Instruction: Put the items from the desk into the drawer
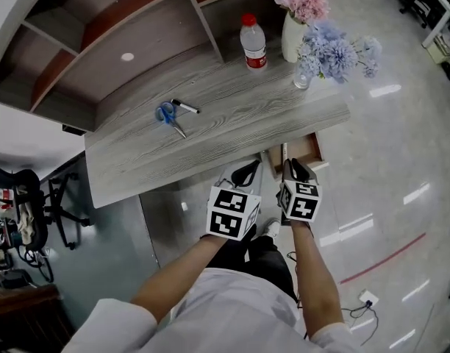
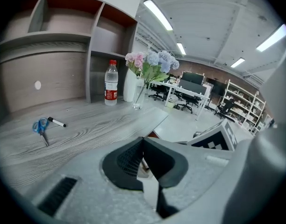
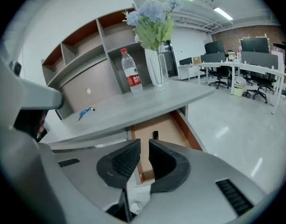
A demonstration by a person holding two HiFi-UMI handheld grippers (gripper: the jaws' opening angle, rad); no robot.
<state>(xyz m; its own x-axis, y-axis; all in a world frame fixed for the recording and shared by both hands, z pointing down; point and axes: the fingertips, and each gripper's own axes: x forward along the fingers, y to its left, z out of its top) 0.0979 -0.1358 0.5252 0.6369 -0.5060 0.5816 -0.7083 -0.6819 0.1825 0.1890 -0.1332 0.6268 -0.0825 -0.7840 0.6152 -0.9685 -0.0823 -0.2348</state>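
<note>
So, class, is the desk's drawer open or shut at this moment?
Open. The drawer juts out from under the desktop, and its brown bottom shows, with a small dark item lying inside.

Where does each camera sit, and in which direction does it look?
Head view: on the person's head, looking steeply down at the desk; both forearms show.
Left gripper view: on the left hand-held gripper, facing across the desk; shut jaws show.
Right gripper view: on the right hand-held gripper, facing the open drawer; parted jaws show.
All share the bottle.
</note>
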